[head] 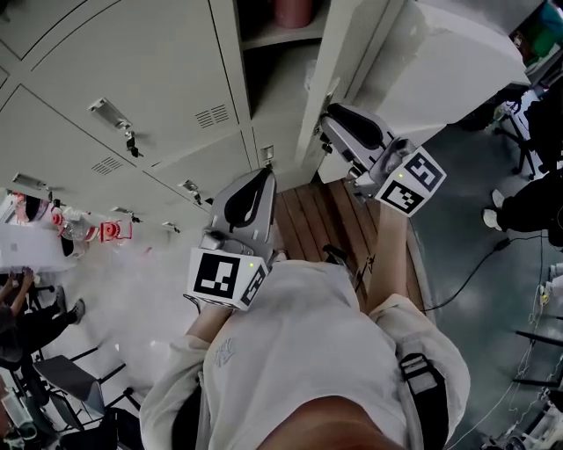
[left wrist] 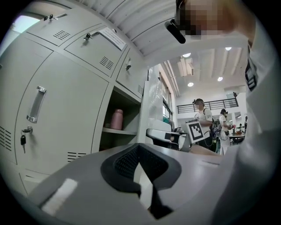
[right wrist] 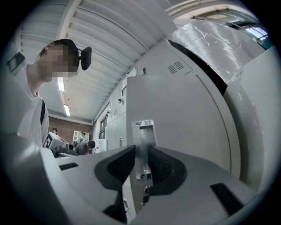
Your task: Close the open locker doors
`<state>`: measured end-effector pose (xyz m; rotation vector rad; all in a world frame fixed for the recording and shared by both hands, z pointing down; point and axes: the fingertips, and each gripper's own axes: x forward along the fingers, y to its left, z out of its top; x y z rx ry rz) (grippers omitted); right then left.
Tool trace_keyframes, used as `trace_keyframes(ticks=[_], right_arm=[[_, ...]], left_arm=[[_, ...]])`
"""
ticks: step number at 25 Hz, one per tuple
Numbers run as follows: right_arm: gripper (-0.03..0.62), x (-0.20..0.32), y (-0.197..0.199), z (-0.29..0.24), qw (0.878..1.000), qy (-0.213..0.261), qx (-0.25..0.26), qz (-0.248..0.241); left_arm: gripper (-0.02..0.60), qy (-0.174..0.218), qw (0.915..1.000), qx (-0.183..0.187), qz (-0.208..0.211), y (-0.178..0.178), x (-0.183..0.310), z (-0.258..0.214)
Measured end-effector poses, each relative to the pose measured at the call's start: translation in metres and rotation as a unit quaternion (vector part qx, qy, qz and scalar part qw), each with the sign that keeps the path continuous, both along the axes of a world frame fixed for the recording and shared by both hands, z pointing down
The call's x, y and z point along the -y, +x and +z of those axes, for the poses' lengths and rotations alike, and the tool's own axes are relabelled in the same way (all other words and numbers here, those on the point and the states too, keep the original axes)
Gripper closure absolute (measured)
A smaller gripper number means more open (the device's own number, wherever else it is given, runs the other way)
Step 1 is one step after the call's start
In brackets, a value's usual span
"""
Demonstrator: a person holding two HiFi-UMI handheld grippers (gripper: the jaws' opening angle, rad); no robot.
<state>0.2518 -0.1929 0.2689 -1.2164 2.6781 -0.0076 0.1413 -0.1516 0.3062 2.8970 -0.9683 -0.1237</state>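
Observation:
One grey locker door (head: 352, 53) stands open, swung out to the right of its compartment, where a pink bottle (head: 290, 10) stands on a shelf. My right gripper (head: 332, 119) is at this door's free edge. In the right gripper view the gripper (right wrist: 140, 151) is shut on the door's metal handle (right wrist: 144, 132), with the door face (right wrist: 189, 118) behind it. My left gripper (head: 259, 176) hangs lower, in front of the shut lockers, with nothing in it. In its own view it (left wrist: 140, 147) is shut and points at the open compartment, the bottle (left wrist: 117, 119) and the door (left wrist: 151, 110).
Shut locker doors with handles (head: 110, 112) and keys fill the wall at the left. A wooden floor strip (head: 325, 220) lies under the lockers. A cable (head: 475, 268) crosses the grey floor at the right, near a seated person (head: 528, 206). Other people (left wrist: 202, 115) stand far off.

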Motion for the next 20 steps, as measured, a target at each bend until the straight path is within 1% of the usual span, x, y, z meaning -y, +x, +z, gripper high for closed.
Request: trace_keyframes(ticks=[10,14,20], right_arm=[[0.537,0.035,-0.022,0.004,1.0,-0.005,-0.012,-0.012],[0.537,0.047,-0.028,0.003,1.0,0.001,-0.031,0.001],[0.537,0.069,-0.036,0.007,0.998,0.005,-0.05,0.027]], left_arm=[[0.574,-0.004,0.9988,-0.002,-0.048,-0.031,0.004,0.002],[0.574,-0.002,0.9982,0.001,-0.061,-0.037,0.006,0.001],[0.574,-0.004,0.9981,0.0,-0.062,-0.037,0.01,0.001]])
